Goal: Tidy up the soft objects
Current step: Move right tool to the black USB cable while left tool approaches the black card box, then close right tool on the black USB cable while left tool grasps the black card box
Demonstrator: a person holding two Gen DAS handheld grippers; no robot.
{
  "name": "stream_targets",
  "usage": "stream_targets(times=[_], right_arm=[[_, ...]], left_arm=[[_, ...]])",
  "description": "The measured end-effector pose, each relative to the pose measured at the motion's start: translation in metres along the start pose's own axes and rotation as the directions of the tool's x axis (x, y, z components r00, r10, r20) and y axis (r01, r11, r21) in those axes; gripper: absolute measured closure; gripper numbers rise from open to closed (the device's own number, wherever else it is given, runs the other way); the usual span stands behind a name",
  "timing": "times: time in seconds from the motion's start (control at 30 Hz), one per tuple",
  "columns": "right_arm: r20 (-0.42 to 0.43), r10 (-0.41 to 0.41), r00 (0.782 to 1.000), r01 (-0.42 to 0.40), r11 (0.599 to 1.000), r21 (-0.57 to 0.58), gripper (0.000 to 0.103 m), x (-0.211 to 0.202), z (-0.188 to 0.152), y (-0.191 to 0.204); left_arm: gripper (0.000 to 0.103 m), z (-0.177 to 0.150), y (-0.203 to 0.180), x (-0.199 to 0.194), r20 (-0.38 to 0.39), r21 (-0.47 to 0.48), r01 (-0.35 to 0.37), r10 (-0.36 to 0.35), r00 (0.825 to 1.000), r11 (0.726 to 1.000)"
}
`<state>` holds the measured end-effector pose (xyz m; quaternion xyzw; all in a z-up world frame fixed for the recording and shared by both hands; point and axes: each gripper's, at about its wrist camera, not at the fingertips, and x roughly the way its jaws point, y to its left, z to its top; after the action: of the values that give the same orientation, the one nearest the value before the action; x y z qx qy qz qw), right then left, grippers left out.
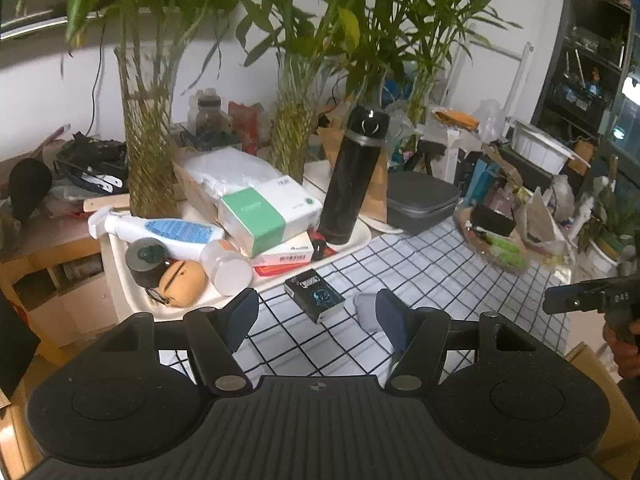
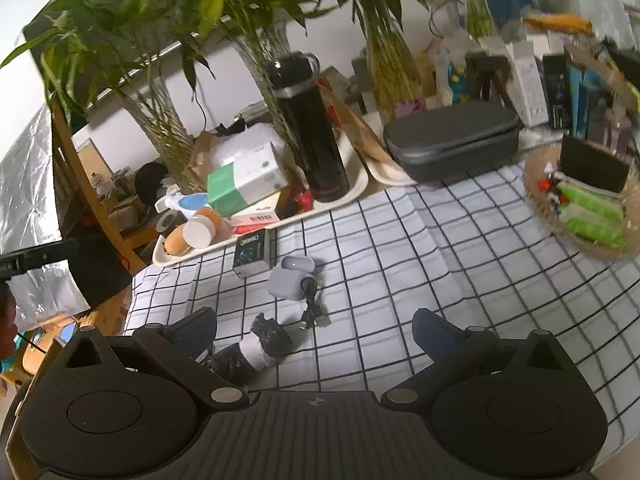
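On the checked tablecloth [image 2: 400, 264] both grippers hang with their jaws apart and nothing between the pads. The left gripper [image 1: 316, 316] stands moderately wide above the cloth's left edge; in its view a small dark box [image 1: 315, 295] lies just ahead of the gap, and a pale grey pouch [image 1: 366, 312] sits right against the inner face of its right finger — whether it touches the pad cannot be told. The right gripper [image 2: 316, 332] is spread wide near the cloth's front edge. A soft rolled bundle [image 2: 256, 350], black with a white band, lies on the cloth just inside its left finger, low in the gap and off-centre; the pads are clear of it. Beyond the bundle, towards the middle of the cloth, a black cable [image 2: 312, 304] curls beside the grey pouch [image 2: 286, 284], with a small grey earbud case [image 2: 298, 263] just behind it and the dark box [image 2: 252, 252] to its left.

At the back left corner a cream tray [image 1: 352, 240] holds a black flask [image 1: 352, 176] standing upright, a green-and-white box [image 1: 272, 212], a white spray bottle [image 1: 160, 230] lying flat and a tan pouch [image 1: 182, 280]. A grey zipped case [image 2: 452, 136] lies along the back edge — a woven basket [image 2: 580, 216] with green packets sits at the right edge.
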<state>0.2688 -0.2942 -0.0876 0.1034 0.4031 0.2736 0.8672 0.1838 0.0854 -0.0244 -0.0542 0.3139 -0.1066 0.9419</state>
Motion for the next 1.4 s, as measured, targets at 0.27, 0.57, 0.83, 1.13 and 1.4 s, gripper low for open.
stream_targets(times=[0.27, 0.57, 0.83, 1.13, 1.4], right_arm=[[-0.013, 0.042, 0.999, -0.042, 0.999, 0.032, 0.000, 0.025, -0.001, -0.014], [-0.036, 0.042, 0.998, -0.041, 0.998, 0.043, 0.002, 0.057, 0.004, -0.032], [-0.061, 0.043, 0.997, -0.044, 0.999, -0.018, 0.010, 0.085, 0.007, -0.034], [-0.112, 0.083, 0.990, -0.094, 0.991, -0.094, 0.038, 0.121, 0.009, -0.031], [-0.165, 0.137, 0.977, -0.161, 0.976, -0.145, 0.048, 0.150, 0.009, -0.027]], left_arm=[[0.039, -0.011, 0.008, 0.031, -0.041, 0.012, 0.020, -0.019, 0.999, 1.000], [0.039, -0.021, 0.019, 0.069, -0.053, -0.008, 0.001, -0.001, 0.999, 1.000], [0.039, -0.022, 0.023, 0.103, -0.063, 0.016, -0.009, 0.010, 0.998, 1.000], [0.039, -0.016, 0.027, 0.130, -0.047, 0.047, -0.067, 0.070, 0.996, 0.997], [0.039, -0.018, 0.025, 0.146, -0.064, 0.060, -0.063, 0.067, 0.996, 0.996]])
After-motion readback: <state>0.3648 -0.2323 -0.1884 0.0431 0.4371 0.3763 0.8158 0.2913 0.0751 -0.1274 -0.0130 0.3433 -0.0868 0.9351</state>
